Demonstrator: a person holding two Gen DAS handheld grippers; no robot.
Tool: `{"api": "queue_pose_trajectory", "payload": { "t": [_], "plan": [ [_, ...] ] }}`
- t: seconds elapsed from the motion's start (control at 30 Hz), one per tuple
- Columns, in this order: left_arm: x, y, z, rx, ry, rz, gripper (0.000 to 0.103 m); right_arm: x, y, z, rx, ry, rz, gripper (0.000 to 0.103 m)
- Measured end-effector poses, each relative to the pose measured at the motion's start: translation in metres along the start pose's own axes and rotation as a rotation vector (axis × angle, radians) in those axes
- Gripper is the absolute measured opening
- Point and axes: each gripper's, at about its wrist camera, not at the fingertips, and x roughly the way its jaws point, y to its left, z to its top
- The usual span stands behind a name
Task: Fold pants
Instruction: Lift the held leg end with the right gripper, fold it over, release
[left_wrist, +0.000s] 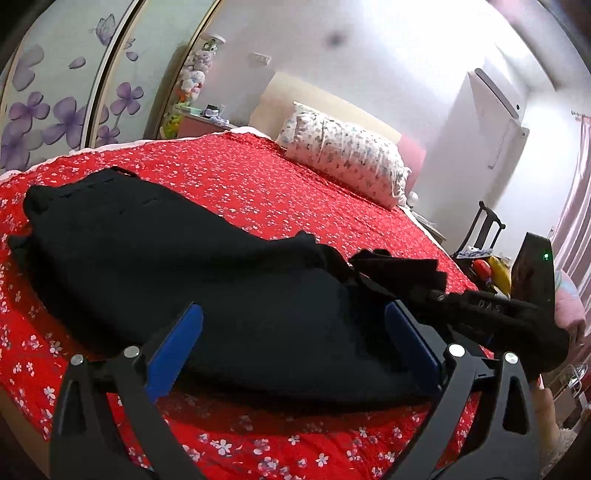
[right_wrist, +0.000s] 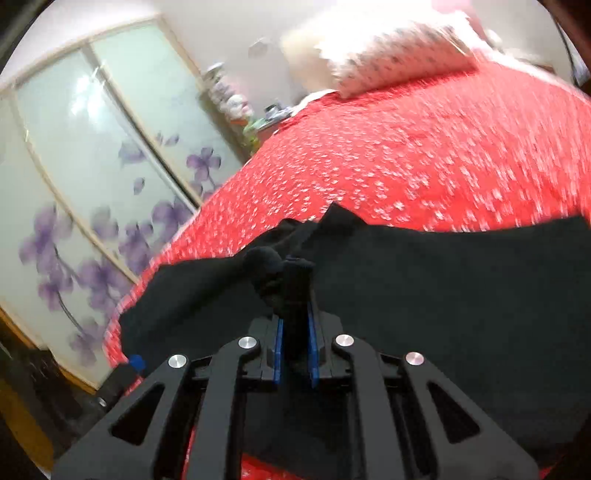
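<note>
On the red floral bedspread (left_wrist: 258, 177), my right gripper (right_wrist: 294, 332) has its jaws clamped on a bunched fold of the black pants (left_wrist: 166, 266), apparently to carry it across, while my left gripper (left_wrist: 291, 350) holds its jaws wide, gripping nothing.

- One pair of black pants (left_wrist: 184, 273) lies across the red floral bedspread (left_wrist: 258, 184), toward its near edge.
- One patterned pillow (left_wrist: 347, 155) rests at the bedspread's far edge.
- Two grippers: the left gripper (left_wrist: 291, 339) and the right gripper (right_wrist: 294, 291).
- Two sliding wardrobe doors (right_wrist: 92, 177) with purple flowers stand beyond the bedspread's left edge.
</note>
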Motion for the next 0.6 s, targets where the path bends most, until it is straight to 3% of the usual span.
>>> {"api": "queue_pose_trajectory", "payload": {
  "t": [0.1, 0.3, 0.4, 0.47, 0.5, 0.53, 0.6],
  "plan": [
    [0.000, 0.002, 0.001, -0.009, 0.000, 0.005, 0.099, 0.024, 0.004, -0.014, 0.018, 0.092, 0.002, 0.011],
    [-0.008, 0.009, 0.004, -0.040, -0.037, 0.008, 0.099, 0.013, 0.026, -0.010, -0.066, 0.040, 0.041, 0.011],
    [-0.007, 0.013, 0.004, -0.062, -0.028, 0.010, 0.099, 0.041, 0.037, -0.024, -0.173, 0.193, -0.041, 0.016],
    [-0.009, 0.014, 0.005, -0.072, -0.034, 0.012, 0.099, 0.042, 0.044, -0.032, -0.248, 0.199, -0.079, 0.021],
    [-0.011, 0.015, 0.006, -0.076, -0.043, 0.015, 0.099, 0.040, 0.047, -0.029, -0.261, 0.210, -0.075, 0.039],
    [-0.012, 0.016, 0.006, -0.080, -0.050, 0.015, 0.099, 0.036, 0.051, -0.026, -0.239, 0.224, -0.024, 0.064],
    [-0.016, 0.020, 0.006, -0.096, -0.065, 0.015, 0.099, 0.020, 0.048, -0.022, -0.163, 0.175, 0.077, 0.088]
  ]
}}
